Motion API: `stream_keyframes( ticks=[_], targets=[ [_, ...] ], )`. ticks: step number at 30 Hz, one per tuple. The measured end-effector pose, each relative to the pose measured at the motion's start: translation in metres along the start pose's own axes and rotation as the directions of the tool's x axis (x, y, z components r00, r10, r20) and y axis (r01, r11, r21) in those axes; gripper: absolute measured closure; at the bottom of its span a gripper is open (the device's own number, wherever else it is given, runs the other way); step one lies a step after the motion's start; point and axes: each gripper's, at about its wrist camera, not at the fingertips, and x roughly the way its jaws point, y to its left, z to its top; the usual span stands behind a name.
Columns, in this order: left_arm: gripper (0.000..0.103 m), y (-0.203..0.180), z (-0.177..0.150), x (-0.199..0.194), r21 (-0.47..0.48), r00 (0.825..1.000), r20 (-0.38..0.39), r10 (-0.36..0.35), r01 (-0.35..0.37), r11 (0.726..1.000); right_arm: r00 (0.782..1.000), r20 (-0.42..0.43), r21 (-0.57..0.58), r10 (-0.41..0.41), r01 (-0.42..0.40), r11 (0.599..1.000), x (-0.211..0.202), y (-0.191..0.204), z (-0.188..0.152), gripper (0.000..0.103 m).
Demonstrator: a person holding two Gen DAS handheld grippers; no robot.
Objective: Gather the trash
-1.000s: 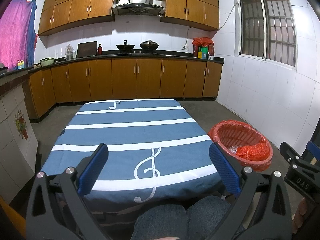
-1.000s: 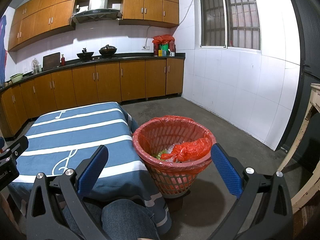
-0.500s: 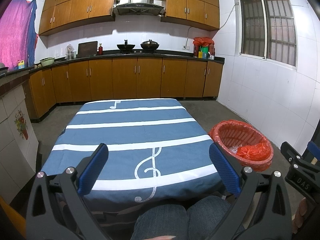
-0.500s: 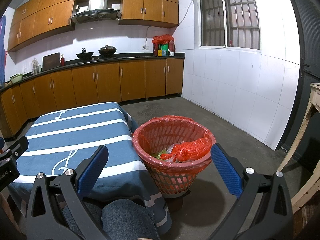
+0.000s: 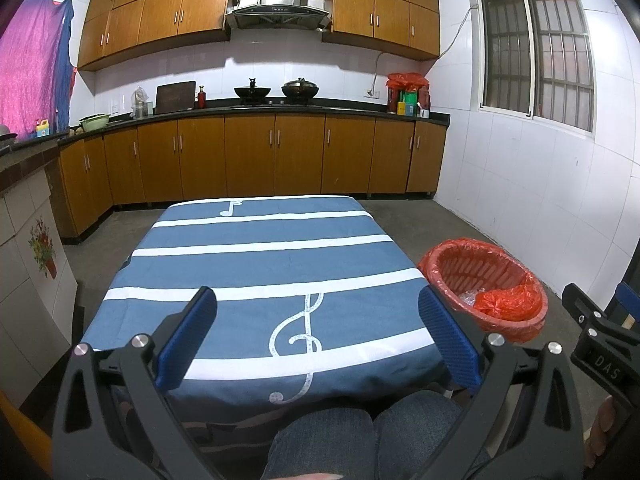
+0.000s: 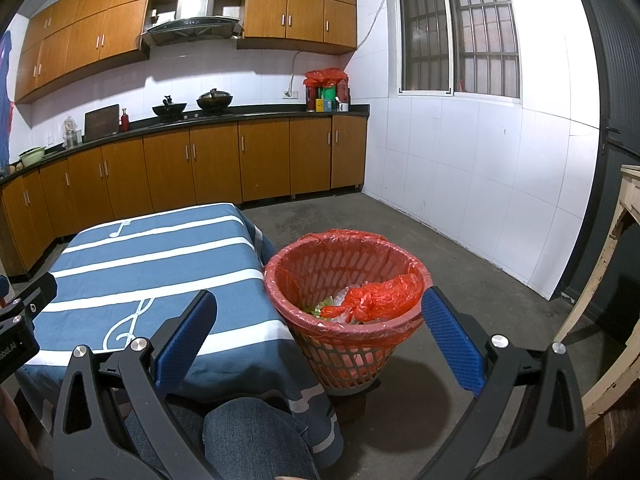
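While the person's denim-clad knees [image 5: 372,436] sit lowest in both wrist views, the left gripper [image 5: 318,338] hovers over the near edge of the table [image 5: 256,264], fingers spread wide and holding nothing. Just right of the table, the right gripper [image 6: 320,340] faces the trash basket [image 6: 346,320] with its blue pads equally far apart and bare. Inside the basket's red liner lies a crumpled red plastic bag [image 6: 374,294] atop clear and greenish scraps. Beyond the table, wooden cabinets [image 5: 256,156] run under a dark counter carrying two woks [image 5: 276,90].
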Motion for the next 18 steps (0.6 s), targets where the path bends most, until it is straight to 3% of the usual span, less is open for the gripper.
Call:
stream_keyframes(
  ticks=[18],
  targets=[
    [0.004,0.0006,-0.0005,-0.0003,0.001,1.000,-0.001,0.001,-0.001,1.000,1.000,-0.002,0.002,0.000,0.000,1.000,-0.0004,-0.0005,-0.0013,0.002]
  ],
)
